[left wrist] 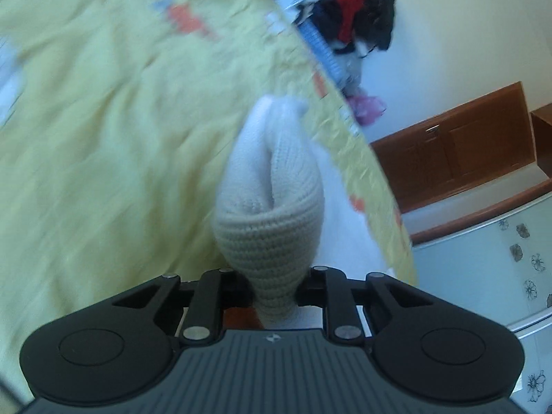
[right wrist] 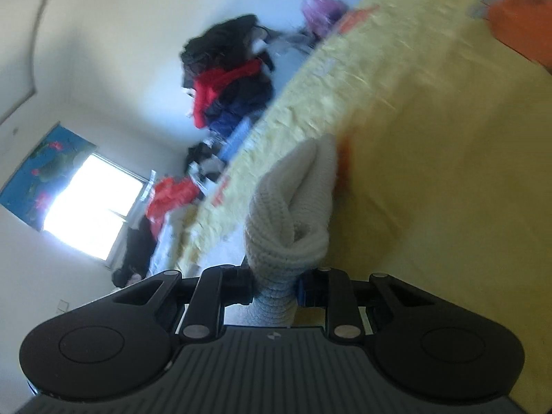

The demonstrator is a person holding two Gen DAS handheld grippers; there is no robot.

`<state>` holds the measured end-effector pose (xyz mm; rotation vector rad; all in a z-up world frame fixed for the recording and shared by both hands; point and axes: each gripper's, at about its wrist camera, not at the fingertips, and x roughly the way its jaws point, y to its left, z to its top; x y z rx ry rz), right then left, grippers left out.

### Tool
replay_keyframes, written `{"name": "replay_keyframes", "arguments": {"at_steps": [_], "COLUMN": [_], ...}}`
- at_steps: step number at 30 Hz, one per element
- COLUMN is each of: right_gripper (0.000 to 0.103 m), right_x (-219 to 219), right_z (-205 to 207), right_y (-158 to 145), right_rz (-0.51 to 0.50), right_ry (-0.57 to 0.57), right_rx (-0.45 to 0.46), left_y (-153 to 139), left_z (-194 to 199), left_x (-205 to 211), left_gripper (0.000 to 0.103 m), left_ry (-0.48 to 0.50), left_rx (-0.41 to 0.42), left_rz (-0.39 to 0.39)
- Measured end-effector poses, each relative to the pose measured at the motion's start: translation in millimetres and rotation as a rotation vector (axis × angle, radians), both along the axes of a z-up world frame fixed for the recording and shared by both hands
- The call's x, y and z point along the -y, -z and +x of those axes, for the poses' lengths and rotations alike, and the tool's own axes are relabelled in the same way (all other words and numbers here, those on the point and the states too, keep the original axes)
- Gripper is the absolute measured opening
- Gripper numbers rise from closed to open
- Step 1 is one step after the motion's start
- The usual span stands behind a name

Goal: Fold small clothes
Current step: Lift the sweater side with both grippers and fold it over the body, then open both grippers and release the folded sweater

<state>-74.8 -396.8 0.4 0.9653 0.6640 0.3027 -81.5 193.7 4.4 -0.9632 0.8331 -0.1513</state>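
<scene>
A cream knitted garment [left wrist: 269, 207], thick ribbed wool, is bunched up and pinched at both ends, and it hangs in the air over the bed rather than lying on it. The left tongs [left wrist: 276, 296] are clamped on one gathered end, so the knit balloons out in front of them into a fat, folded bulge with a crease down its middle. The right tongs [right wrist: 276, 289] are closed the same way on another gathered end of the knit [right wrist: 293, 214], which puffs out into two rolled lobes just ahead of the jaws.

Under and behind the garment spreads a pale yellow bedspread [left wrist: 103, 120] with orange and blue patches, blurred and crumpled. At the bed's far edge sits a heap of clothes [left wrist: 348, 7]: black, red and dark blue pieces tangled together, with something pink or purple [left wrist: 367, 108] just below. From the right side the same heap [right wrist: 227, 79] shows against a pale wall, with more red cloth [right wrist: 170, 196] further along. A bright window [right wrist: 93, 203] glares beyond, a blue flowered curtain [right wrist: 45, 169] hanging beside it. A brown wooden cabinet [left wrist: 459, 148] stands by the wall.
</scene>
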Motion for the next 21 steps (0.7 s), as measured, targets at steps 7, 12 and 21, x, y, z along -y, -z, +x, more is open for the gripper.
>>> {"name": "replay_keyframes", "arguments": {"at_steps": [7,12,21], "right_gripper": [0.037,0.060,0.068], "right_x": [5,30,8], "right_z": [-26,-32,91], "right_y": [17,-8,-54], "right_rz": [0.023,-0.109,-0.442], "right_ry": [0.020,0.100,-0.078], "right_rx": [-0.091,-0.080,0.052], "left_y": [8,-35,-102], "left_z": [-27,-47,51], "left_x": [-14,-40,-5], "left_gripper": [0.027,0.049,0.093], "left_ry": [0.044,0.043,-0.008], "left_rx": [-0.024,0.037,0.234], "left_rz": [0.037,0.117,0.550]}}
